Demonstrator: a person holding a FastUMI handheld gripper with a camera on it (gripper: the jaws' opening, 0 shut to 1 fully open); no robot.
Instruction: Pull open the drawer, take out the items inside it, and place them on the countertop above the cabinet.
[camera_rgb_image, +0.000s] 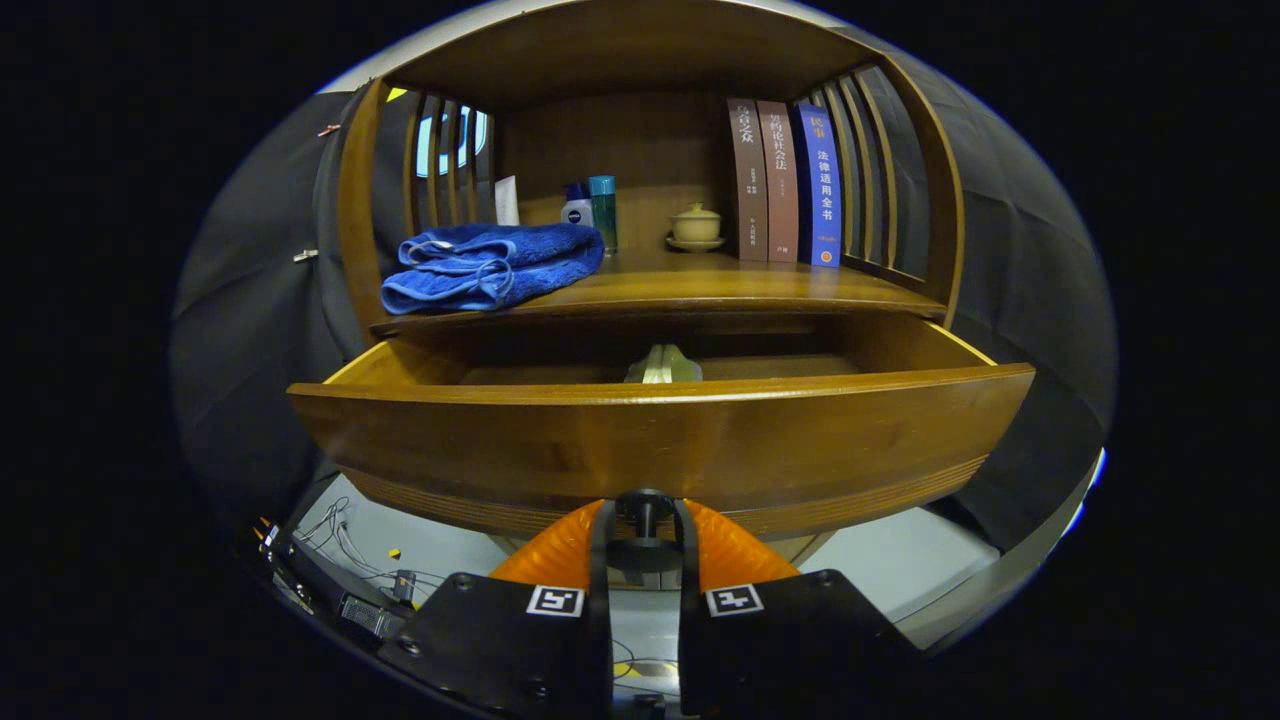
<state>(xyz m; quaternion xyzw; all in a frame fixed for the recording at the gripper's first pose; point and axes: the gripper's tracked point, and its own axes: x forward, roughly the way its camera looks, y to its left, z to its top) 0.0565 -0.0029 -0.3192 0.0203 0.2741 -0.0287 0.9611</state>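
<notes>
Jaws, now: the gripper (645, 520) has its two orange fingers (560, 550) drawn in to a narrow gap, one on each side of the small dark drawer knob (645, 505); they appear to pinch the knob, though the exact contact is hard to see.
Drawer: the wooden drawer (660, 440) is pulled well out of the cabinet (650, 60), and its curved front panel stands just beyond the fingers.
Item inside: a pale, folded-looking object (663, 365) lies near the middle of the drawer, mostly hidden behind the front panel; what it is cannot be told.
Surface, left: a folded blue towel (490, 265) lies on the wooden surface (680, 285) above the drawer, its corner hanging over the front edge.
Surface, behind towel: a white card (507, 200), a small white bottle (576, 205) and a teal bottle (603, 210) stand near the back wall.
Surface, middle: a small lidded cup on a saucer (696, 228) stands apart, with bare wood in front of it.
Surface, right: three upright books (785, 180) stand side by side beside the slatted side wall.
Open room: bare wood runs from the towel to the right edge.
Pose: the gripper sits level, below the drawer's rim, pointing straight at the front panel.
Below, left: loose cables (340, 540) lie on the pale floor.
</notes>
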